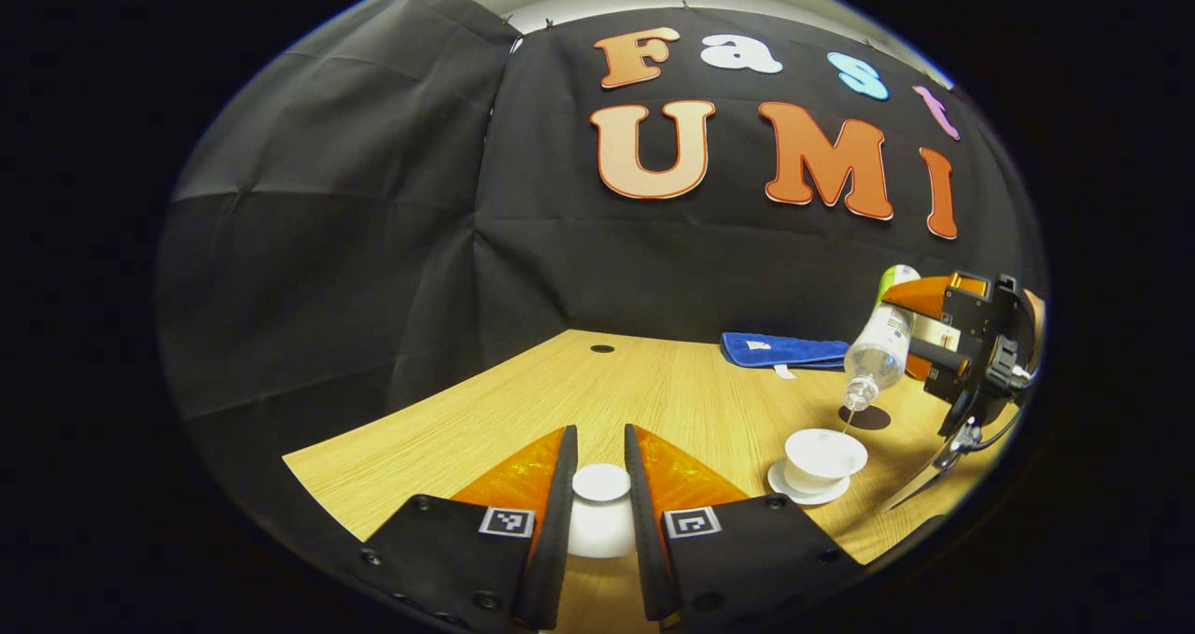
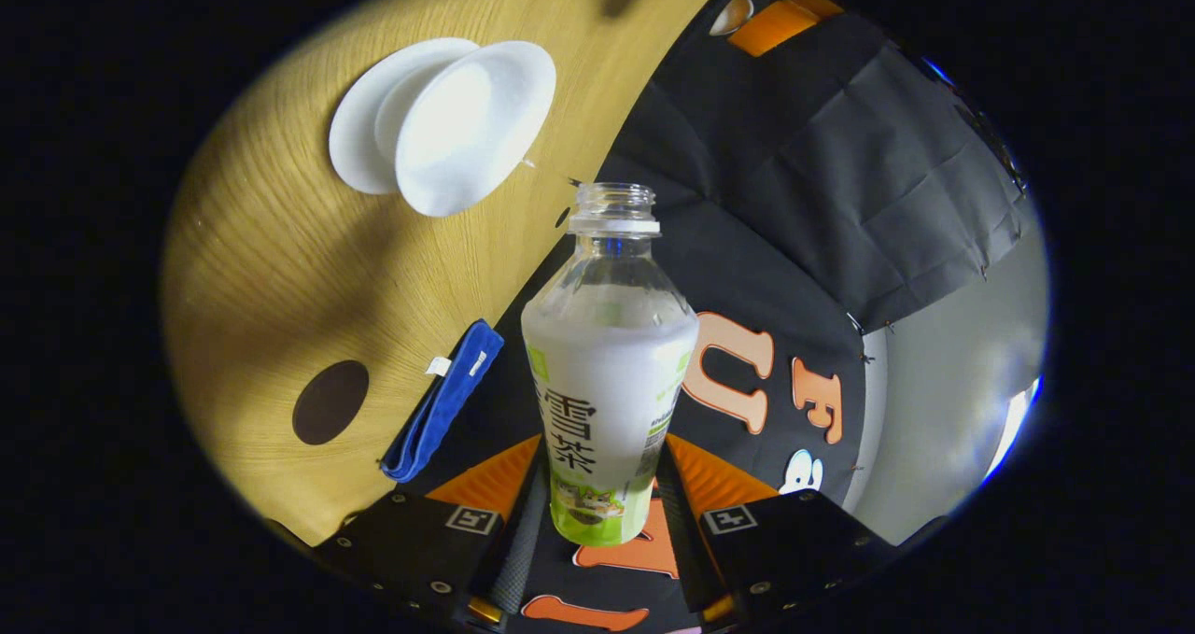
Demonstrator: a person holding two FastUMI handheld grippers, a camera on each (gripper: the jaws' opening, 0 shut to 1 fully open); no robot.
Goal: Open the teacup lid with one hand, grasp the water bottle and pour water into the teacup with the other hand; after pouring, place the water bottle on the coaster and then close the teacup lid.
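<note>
Your left tool [image 1: 600, 485] holds the lid [image 1: 600, 499] off the cup. Your right tool [image 2: 597, 513] grips the tipped bottle [image 2: 607, 373] — water runs into the teacup [image 1: 822, 457] near the tabletop's [image 1: 653, 391] right edge. Coaster [image 2: 330, 401] and lid-closing come next.

The teacup [image 1: 825, 457], white and uncovered, is seen at the lower right of the left gripper view, standing upright on a white saucer [image 1: 808, 486]. The water bottle [image 1: 878, 347], clear with a green and white label, is tipped mouth-down just above it, and a thin stream is seen falling toward the cup. The white lid [image 1: 600, 511] is seen at bottom centre. The dark round coaster [image 1: 865, 417] is seen lying flat behind the cup.
</note>
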